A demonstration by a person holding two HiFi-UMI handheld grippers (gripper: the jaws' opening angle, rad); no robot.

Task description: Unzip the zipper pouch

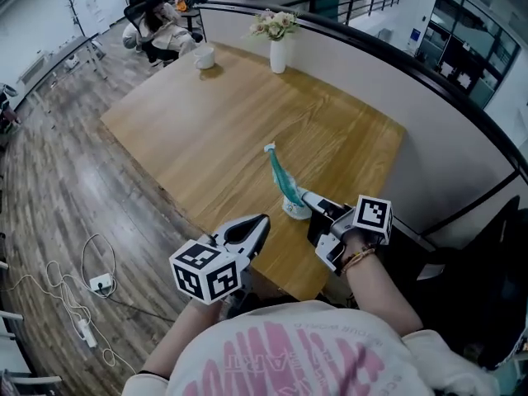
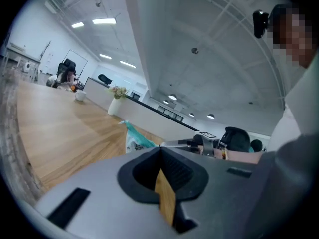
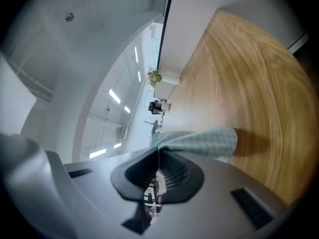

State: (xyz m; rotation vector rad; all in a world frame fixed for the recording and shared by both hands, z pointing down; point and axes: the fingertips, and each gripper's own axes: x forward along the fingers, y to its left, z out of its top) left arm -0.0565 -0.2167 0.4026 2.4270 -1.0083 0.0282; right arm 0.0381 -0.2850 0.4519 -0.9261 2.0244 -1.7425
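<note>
A teal and white zipper pouch point(image 1: 282, 180) lies on the wooden table point(image 1: 206, 130), standing up on its edge, near the front right corner. My right gripper point(image 1: 307, 198) is shut on the pouch's near end. In the right gripper view the checked fabric point(image 3: 204, 141) runs into the closed jaw tips point(image 3: 158, 151). My left gripper point(image 1: 262, 221) hovers over the table's front edge, left of the pouch and apart from it, shut with nothing in it. The left gripper view shows its closed jaws point(image 2: 160, 151) and the pouch point(image 2: 135, 139) beyond.
A white vase of flowers point(image 1: 278, 48) and a white cup point(image 1: 205, 56) stand at the table's far end. A low white wall point(image 1: 396, 89) runs along the table's right side. Cables and a power strip point(image 1: 91, 287) lie on the floor at left. A person sits in a chair point(image 1: 161, 27) far off.
</note>
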